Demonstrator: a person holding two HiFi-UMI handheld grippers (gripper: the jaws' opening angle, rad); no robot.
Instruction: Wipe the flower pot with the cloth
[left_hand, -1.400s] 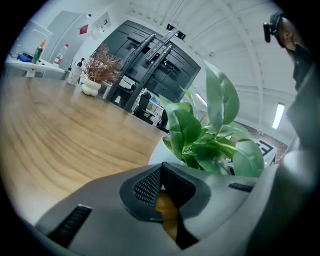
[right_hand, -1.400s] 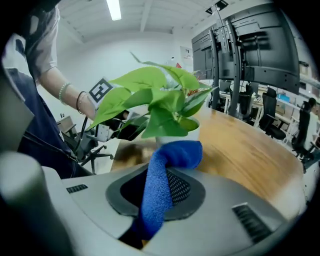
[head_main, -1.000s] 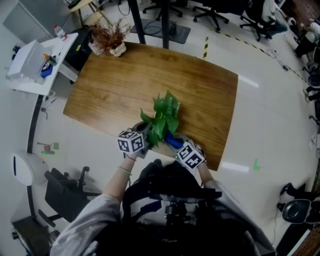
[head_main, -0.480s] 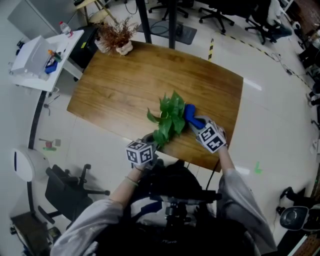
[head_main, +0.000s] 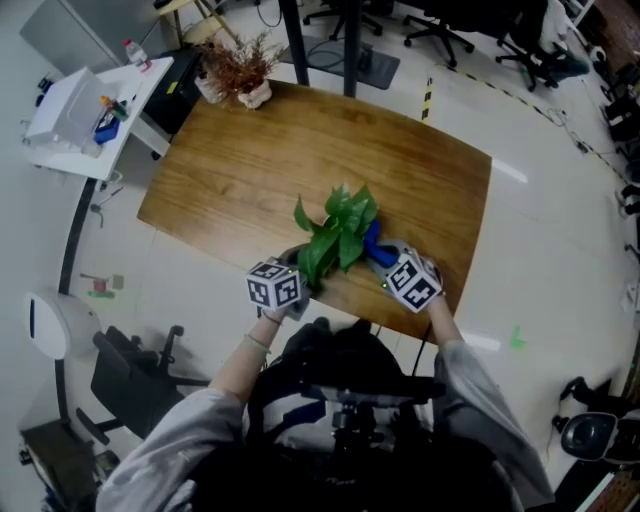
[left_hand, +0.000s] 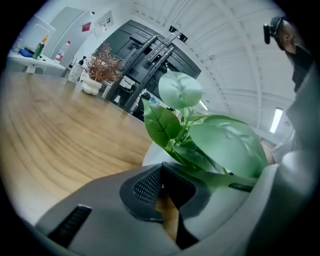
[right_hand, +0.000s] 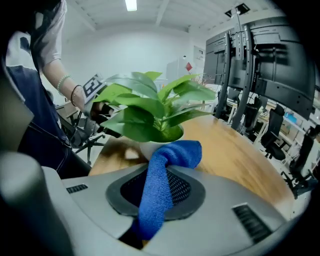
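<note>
A white flower pot with broad green leaves stands near the front edge of the wooden table. My right gripper is shut on a blue cloth; the cloth's free end lies against the pot's rim on the plant's right side. My left gripper is shut, its tips right at the white pot on the plant's left. In the head view the leaves hide most of the pot.
A dried brown plant in a white vase stands at the table's far left corner. A white side table with bottles is left of it. Office chairs stand beyond the table, and another chair is at my left.
My right gripper swung the blue cloth from the pot's front round to its far right side, then drew back a little toward me. The left gripper stayed by the pot's left.
</note>
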